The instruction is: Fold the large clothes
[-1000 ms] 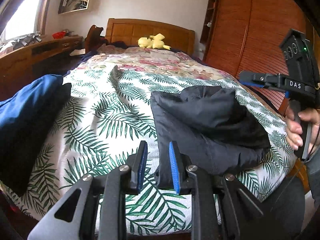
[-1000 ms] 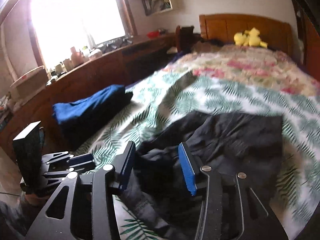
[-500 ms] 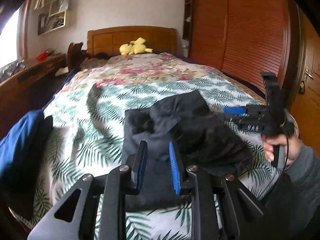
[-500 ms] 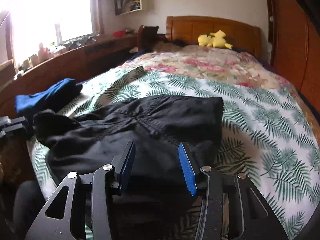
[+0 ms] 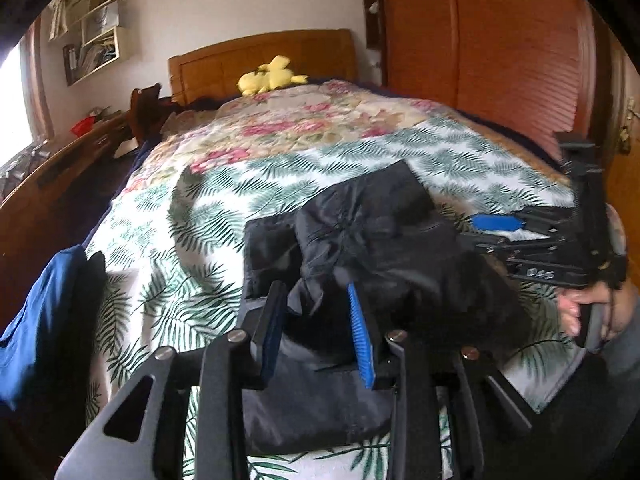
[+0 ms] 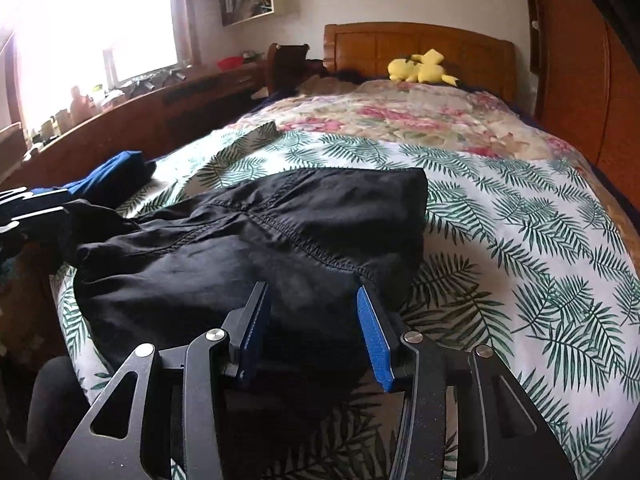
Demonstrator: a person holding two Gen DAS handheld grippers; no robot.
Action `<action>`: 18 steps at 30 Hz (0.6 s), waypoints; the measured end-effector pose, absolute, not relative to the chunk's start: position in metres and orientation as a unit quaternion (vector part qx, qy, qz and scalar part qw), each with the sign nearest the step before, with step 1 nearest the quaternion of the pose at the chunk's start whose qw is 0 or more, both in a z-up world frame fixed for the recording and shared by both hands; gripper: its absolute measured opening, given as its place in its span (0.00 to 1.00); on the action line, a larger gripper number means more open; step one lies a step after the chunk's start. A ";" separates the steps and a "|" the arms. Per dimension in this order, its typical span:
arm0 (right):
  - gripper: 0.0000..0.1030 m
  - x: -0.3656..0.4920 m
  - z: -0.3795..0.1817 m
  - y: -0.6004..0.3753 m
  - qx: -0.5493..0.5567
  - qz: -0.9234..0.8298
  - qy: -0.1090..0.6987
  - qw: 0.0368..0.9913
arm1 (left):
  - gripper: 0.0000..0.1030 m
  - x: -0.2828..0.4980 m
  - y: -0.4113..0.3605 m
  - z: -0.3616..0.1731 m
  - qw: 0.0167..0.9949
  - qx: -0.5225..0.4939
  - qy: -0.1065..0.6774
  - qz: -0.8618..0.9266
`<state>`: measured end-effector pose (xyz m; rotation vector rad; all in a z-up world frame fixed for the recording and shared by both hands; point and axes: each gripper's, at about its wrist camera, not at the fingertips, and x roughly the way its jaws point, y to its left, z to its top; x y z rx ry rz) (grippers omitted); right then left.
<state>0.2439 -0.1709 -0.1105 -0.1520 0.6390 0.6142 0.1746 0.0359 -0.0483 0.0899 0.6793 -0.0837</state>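
A black garment [image 5: 380, 248] lies bunched and partly folded on the palm-leaf bedspread [image 5: 192, 240] near the foot of the bed. My left gripper [image 5: 316, 320] hovers over its near left part; its jaws are opening, with cloth lying loose in the gap and not pinched. In the right wrist view the same black garment [image 6: 260, 240] spreads out with a seam across it. My right gripper [image 6: 312, 320] is open just above its near edge, holding nothing. The right gripper [image 5: 480, 234] also shows at the garment's right side, held by a hand [image 5: 592, 308].
A folded blue garment [image 5: 40, 320] sits at the bed's left edge. A yellow plush toy [image 6: 420, 70] rests by the wooden headboard [image 6: 400, 48]. A long wooden counter [image 6: 120, 120] runs under the window on the left, and a wooden wardrobe [image 5: 500, 48] stands on the right.
The left gripper swung right over the black garment and its jaws widened. The right gripper sank toward the garment's near edge, its gap unchanged.
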 end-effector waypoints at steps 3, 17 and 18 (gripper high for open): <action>0.44 0.243 -0.110 -0.169 -0.076 0.300 0.307 0.900 | 0.30 0.181 0.039 -0.063 0.934 0.037 0.353 -0.039; 0.44 0.232 -0.095 -0.157 -0.077 0.326 0.286 0.898 | 0.04 0.159 0.045 -0.059 0.943 0.017 0.329 -0.057; 0.44 0.231 -0.095 -0.155 -0.077 0.328 0.284 0.897 | 0.04 0.153 0.049 -0.054 0.946 0.012 0.319 -0.056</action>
